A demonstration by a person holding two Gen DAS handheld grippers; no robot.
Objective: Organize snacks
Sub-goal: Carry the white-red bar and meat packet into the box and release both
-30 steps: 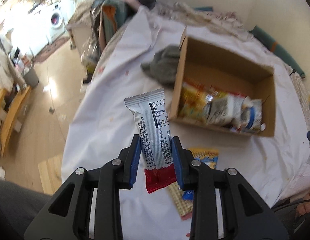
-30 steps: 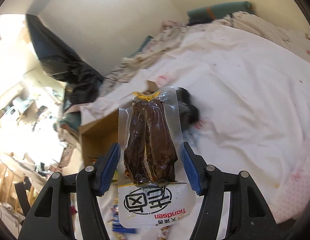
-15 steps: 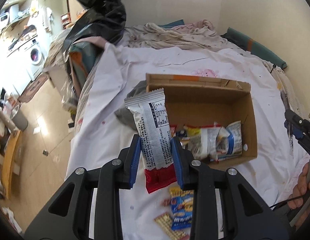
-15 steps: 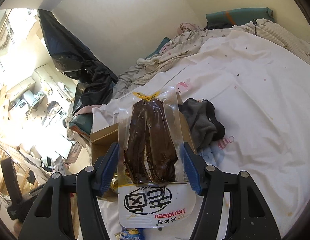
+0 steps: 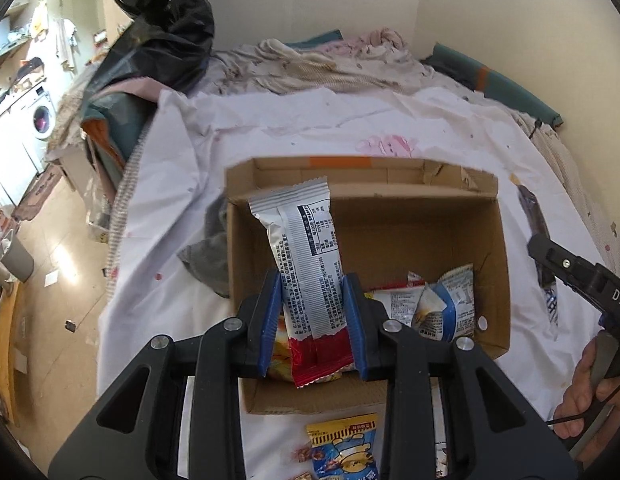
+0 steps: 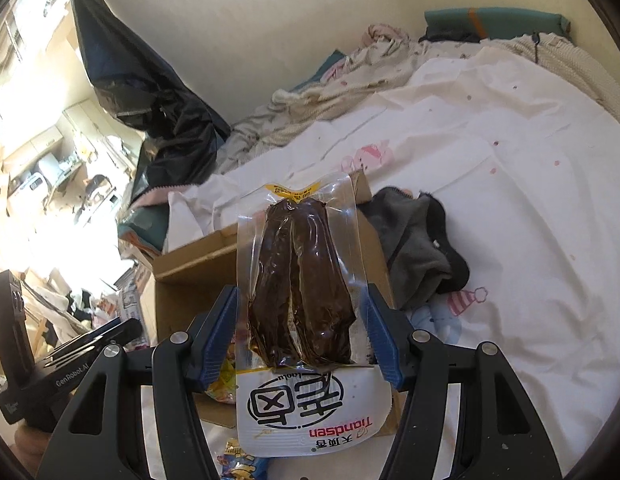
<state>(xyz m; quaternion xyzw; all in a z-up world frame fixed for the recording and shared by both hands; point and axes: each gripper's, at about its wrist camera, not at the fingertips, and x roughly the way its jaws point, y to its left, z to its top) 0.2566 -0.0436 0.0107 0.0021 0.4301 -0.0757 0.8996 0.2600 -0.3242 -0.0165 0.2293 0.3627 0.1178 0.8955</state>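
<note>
The left tool (image 5: 311, 312) is clamped on a silver snack packet (image 5: 306, 256), held up over the open cardboard box (image 5: 485, 216). The right tool (image 6: 302, 336) squeezes a clear pack of dark brown food (image 6: 302, 288) above the same box. The box sits on the bed (image 5: 270, 132) with more snacks (image 5: 429, 304) inside. A gray cloth (image 6: 421, 256) lies beside it.
</note>
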